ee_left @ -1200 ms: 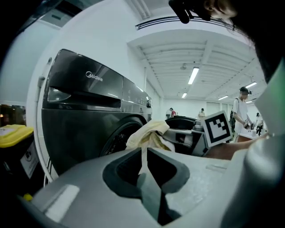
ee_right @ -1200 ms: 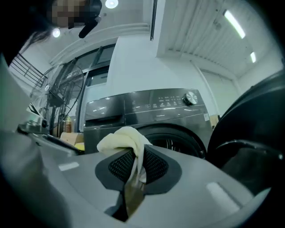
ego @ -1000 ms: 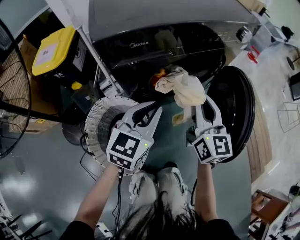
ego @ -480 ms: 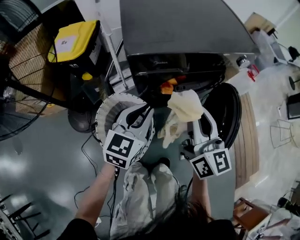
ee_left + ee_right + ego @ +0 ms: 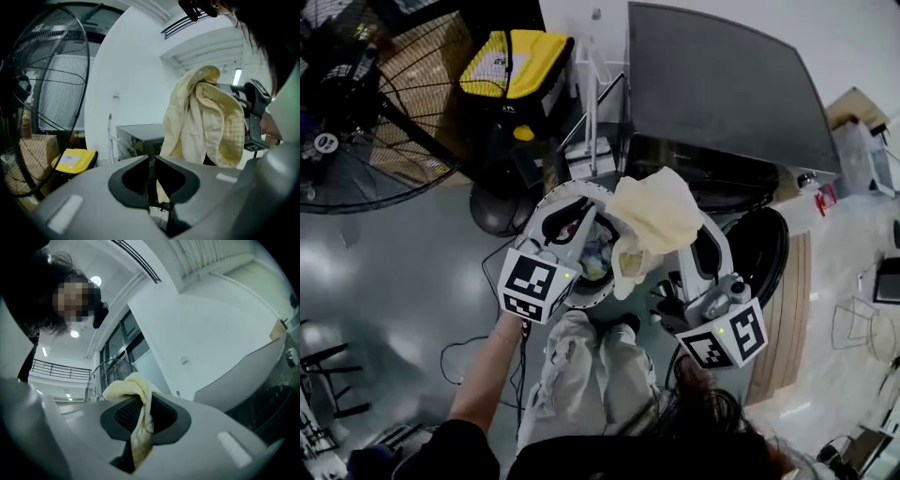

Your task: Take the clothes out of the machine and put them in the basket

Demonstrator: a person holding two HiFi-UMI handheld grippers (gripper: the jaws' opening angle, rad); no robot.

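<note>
A cream cloth [image 5: 653, 214] hangs bunched from my right gripper [image 5: 682, 231], which is shut on it; the fabric runs down between the jaws [image 5: 140, 420]. The cloth is held up beside and partly over the round white basket [image 5: 581, 302], which has some clothes [image 5: 598, 259] inside. My left gripper [image 5: 584, 201] hovers over the basket with its jaws closed together and nothing between them [image 5: 152, 161]. The left gripper view also shows the cream cloth [image 5: 201, 122] dangling ahead. The dark washing machine [image 5: 722, 94] stands behind, its round door [image 5: 766, 251] swung open to the right.
A large black fan [image 5: 375, 94] stands at the left. A yellow-lidded box [image 5: 511, 61] sits beside the machine, with a white frame [image 5: 592, 112] between them. Cables [image 5: 469, 342] trail on the glossy grey floor. The person's legs [image 5: 586, 375] are below the basket.
The right gripper has pulled the cream cloth out of the machine's opening and carried it up and back over the basket. The left gripper stayed over the basket.
</note>
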